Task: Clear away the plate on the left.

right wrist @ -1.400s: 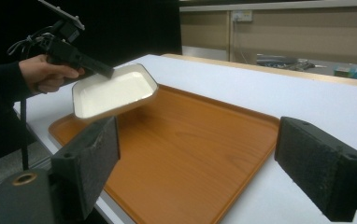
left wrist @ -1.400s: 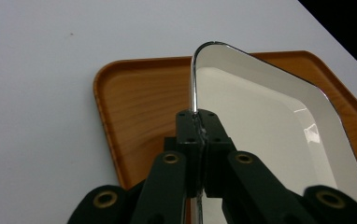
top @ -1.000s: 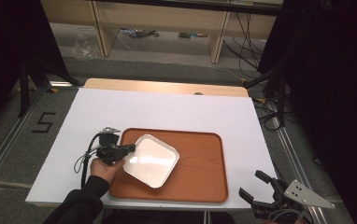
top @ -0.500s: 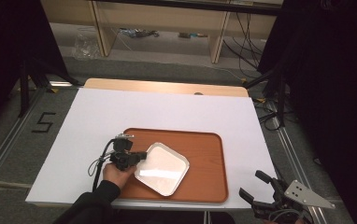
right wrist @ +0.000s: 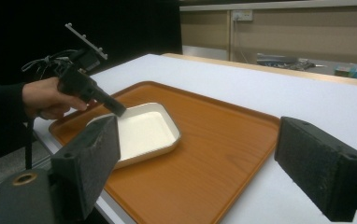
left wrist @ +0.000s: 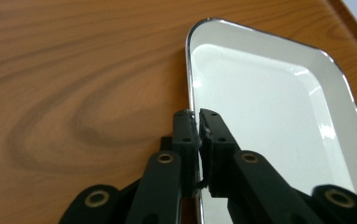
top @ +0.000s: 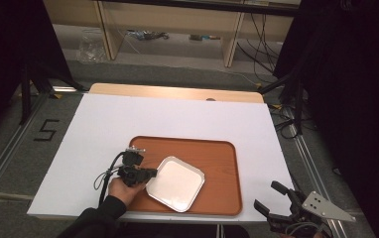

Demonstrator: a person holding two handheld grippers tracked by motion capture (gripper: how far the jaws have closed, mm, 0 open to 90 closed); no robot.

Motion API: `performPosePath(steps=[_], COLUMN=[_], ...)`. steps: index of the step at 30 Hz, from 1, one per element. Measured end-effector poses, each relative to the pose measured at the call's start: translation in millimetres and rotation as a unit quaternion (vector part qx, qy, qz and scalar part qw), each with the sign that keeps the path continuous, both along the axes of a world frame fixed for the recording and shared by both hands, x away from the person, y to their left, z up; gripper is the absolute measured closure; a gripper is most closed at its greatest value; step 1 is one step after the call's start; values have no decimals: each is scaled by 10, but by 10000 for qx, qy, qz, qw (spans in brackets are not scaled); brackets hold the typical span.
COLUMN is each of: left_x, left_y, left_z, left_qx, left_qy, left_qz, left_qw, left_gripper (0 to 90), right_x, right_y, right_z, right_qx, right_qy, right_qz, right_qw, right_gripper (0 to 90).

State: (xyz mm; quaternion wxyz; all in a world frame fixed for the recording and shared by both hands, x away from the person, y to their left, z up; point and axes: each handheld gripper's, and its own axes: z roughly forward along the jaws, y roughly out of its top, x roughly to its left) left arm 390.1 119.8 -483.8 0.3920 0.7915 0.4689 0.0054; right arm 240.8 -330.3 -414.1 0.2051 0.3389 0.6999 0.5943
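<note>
Dish (top: 174, 183) on tray (top: 217, 153), tabletop (top: 128, 119)

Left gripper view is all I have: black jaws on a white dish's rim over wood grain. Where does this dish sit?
Observer: The white dish lies flat in an orange-brown tray, toward its near left corner.
Operator: Is the other gripper near it?
Observer: No. The right gripper hangs off the table's near right corner.
Operator: Is it holding anything?
Observer: No, its jaws stand wide apart with nothing between them.

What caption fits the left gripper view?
Left hand-held gripper clamped on the white dish's rim over the wooden tray.
</note>
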Motion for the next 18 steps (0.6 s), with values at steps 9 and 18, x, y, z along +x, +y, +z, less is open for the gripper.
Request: performPosePath(steps=[9, 18], left_x=[-238, -418], left_y=[5, 17], left_z=[32, 39], left_qx=[28, 21], left_qy=[484, 627], left_qz=[249, 42], left_qw=[9985, 9980], left_gripper=[818, 771], right_x=[-25, 2], right_y=[13, 3], right_z=[0, -1], right_qx=[115, 14], right_qy=[211, 11], right_qz=[-43, 2], right_qw=[9997, 10000], right_gripper=[152, 152])
